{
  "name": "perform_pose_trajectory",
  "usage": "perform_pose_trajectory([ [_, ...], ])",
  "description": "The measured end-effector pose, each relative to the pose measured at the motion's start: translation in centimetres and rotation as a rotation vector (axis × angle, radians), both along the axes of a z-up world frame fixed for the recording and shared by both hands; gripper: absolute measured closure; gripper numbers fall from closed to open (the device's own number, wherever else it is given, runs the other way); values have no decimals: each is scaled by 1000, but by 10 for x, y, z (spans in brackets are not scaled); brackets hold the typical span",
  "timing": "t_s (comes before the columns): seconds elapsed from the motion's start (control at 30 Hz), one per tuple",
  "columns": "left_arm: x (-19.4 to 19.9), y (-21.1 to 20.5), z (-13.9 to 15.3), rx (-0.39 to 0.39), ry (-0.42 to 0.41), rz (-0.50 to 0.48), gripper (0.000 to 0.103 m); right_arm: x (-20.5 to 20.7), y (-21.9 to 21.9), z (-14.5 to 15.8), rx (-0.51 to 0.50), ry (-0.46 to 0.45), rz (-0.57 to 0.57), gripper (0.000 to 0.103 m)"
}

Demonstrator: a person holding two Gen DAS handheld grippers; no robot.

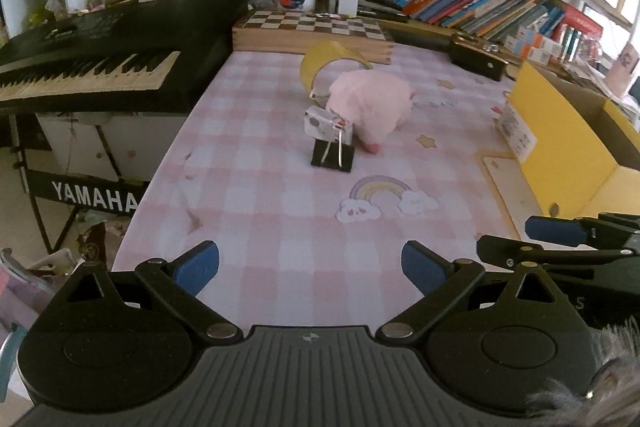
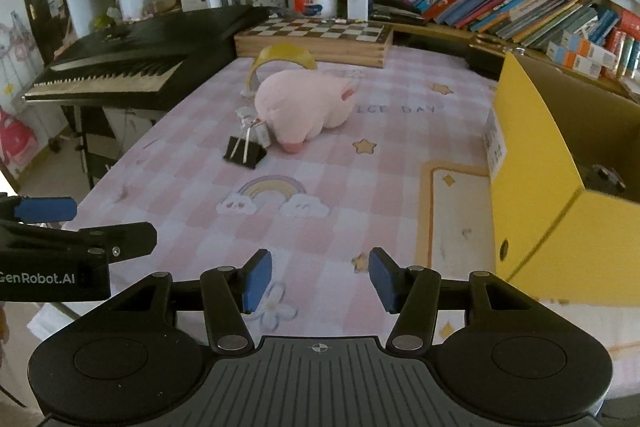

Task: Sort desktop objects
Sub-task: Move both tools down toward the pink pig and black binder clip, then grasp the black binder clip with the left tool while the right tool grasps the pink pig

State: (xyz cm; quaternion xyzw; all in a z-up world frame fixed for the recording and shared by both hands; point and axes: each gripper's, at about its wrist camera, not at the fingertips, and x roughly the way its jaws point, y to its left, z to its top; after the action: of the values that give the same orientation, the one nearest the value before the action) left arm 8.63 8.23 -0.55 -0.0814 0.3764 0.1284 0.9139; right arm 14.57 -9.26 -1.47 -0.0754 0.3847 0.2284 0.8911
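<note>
Both grippers, left and right, hover with jaws apart and empty, the clip ahead, touching the plush, straighter before the left.

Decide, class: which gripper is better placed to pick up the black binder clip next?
Left, probably: the binder clip lies almost straight ahead of the left gripper, open and empty. For the right gripper it sits off leftward.

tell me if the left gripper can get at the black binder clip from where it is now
Probably yes. The left gripper is open and empty, and only bare pink cloth lies between it and the black binder clip. The small white eraser and pink plush toy crowd the clip's far side only.
</note>
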Motion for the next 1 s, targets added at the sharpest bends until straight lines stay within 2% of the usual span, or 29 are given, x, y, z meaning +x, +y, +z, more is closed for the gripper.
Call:
perform_pose_trajectory([
  [0.17, 24, 6, -4, 8, -3, 8, 5, 27, 0, -2, 2, 14, 1, 48],
  [0.23, 32, 8, -7, 16, 2, 3, 6, 36, 0, -5, 0, 25, 2, 43],
  [0.4, 54, 13, -16, 36, 25, -11, 9, 56, 1, -8, 1, 39, 5, 39],
  [0.8, 122, 18, -37, 76, 51, -115, 21, 98, 4, -7, 10, 25, -15, 32],
  [1.0, 145, 20, -47, 78, 73, -133, 42, 113, 5, -8, 11, 31, -13, 31],
])
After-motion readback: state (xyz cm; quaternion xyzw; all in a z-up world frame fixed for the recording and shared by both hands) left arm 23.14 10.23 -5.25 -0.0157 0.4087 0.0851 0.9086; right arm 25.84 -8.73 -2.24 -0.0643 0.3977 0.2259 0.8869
